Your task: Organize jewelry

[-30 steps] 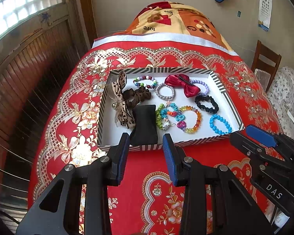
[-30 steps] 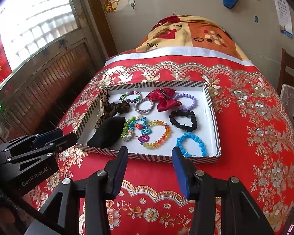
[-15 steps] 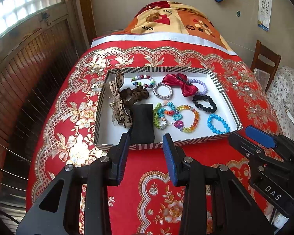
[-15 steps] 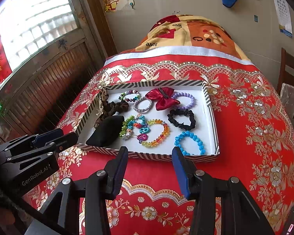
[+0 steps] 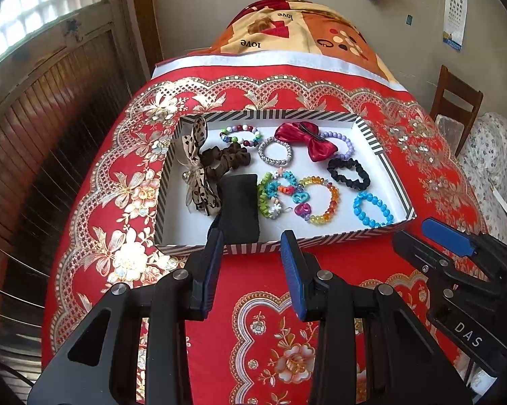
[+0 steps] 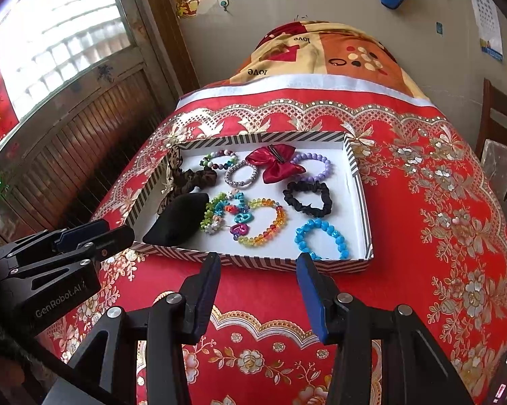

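A striped-rim white tray (image 5: 393, 182) (image 6: 361, 199) sits on a red patterned tablecloth. It holds several bead bracelets, a red bow (image 5: 305, 141) (image 6: 275, 165), a black scrunchie (image 5: 348, 173) (image 6: 307, 197), a brown scrunchie (image 5: 224, 160), a leopard bow (image 5: 197, 172), a black pouch (image 5: 240, 207) (image 6: 179, 217) and a blue bracelet (image 5: 371, 209) (image 6: 321, 238). My left gripper (image 5: 251, 253) is open and empty, just short of the tray's near rim. My right gripper (image 6: 258, 276) is open and empty, also before the near rim.
The red tablecloth (image 5: 267, 310) covers the table around the tray. A wooden chair (image 5: 456, 101) stands at the right. A window and wooden panelling (image 5: 51, 77) lie on the left. A patterned blanket (image 5: 300, 33) is heaped behind the table.
Both grippers have drawn back slightly from the tray, so it sits a little farther off. Both stay open and empty.
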### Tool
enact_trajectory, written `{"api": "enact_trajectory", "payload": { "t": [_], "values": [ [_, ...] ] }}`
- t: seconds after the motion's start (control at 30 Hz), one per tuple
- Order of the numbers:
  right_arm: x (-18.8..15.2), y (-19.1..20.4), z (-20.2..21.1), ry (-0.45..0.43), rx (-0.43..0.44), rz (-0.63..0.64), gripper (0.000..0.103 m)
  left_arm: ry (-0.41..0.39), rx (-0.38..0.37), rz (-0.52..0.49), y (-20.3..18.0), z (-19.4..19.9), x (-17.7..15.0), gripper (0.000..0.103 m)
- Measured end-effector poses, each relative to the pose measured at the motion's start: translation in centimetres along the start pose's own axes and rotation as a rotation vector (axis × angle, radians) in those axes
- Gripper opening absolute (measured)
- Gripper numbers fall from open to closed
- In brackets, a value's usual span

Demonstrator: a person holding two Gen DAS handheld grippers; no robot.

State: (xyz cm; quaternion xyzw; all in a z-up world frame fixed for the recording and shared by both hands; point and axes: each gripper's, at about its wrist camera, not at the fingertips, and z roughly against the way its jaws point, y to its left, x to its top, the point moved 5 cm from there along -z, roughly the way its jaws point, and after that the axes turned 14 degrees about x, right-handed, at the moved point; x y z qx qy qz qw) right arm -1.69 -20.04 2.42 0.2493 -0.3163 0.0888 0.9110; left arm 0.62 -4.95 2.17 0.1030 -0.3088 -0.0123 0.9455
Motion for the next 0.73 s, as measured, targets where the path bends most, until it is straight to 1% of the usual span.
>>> {"api": "enact_trajectory", "payload": {
  "t": [0.53,0.73],
  "values": [
    [0.4,0.1,-0.6,0.013,0.002,0.008,0.045,0.009,0.003,0.004,0.3,-0.8,0.2,0.034],
    [0.1,-1.2,-0.6,0.013,-0.013,0.003,0.045,0.005,-0.011,-0.001,-0.1,-1.3,0.4,0.034]
  ]
}}
